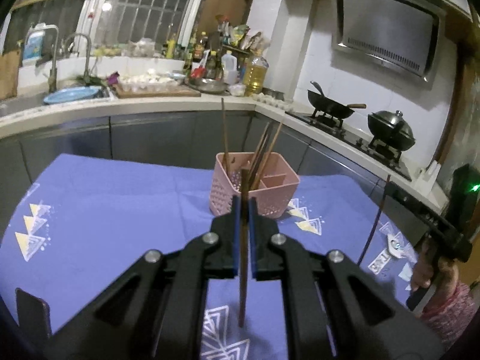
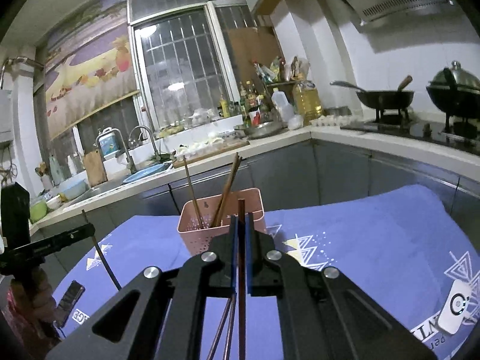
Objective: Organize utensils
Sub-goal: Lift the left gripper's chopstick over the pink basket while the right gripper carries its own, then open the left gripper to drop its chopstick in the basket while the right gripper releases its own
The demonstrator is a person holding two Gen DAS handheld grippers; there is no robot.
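Note:
A pink perforated utensil basket (image 1: 270, 192) stands on the blue cloth and holds several brown chopsticks (image 1: 264, 150); it also shows in the right wrist view (image 2: 195, 231). My left gripper (image 1: 244, 207) is shut on one upright brown chopstick (image 1: 243, 264), just in front of the basket. My right gripper (image 2: 240, 225) is shut on another upright chopstick (image 2: 241, 285), close before the basket. Two more chopsticks (image 2: 225, 327) lie on the cloth under the right gripper. The right gripper with its chopstick shows at the right edge of the left wrist view (image 1: 387, 186).
The table has a blue patterned cloth (image 1: 105, 210). A phone (image 2: 70, 298) lies at its left edge and a white device (image 2: 456, 309) at its right. Behind are the counter with sink (image 1: 72, 94), bottles and a stove with woks (image 1: 333, 108).

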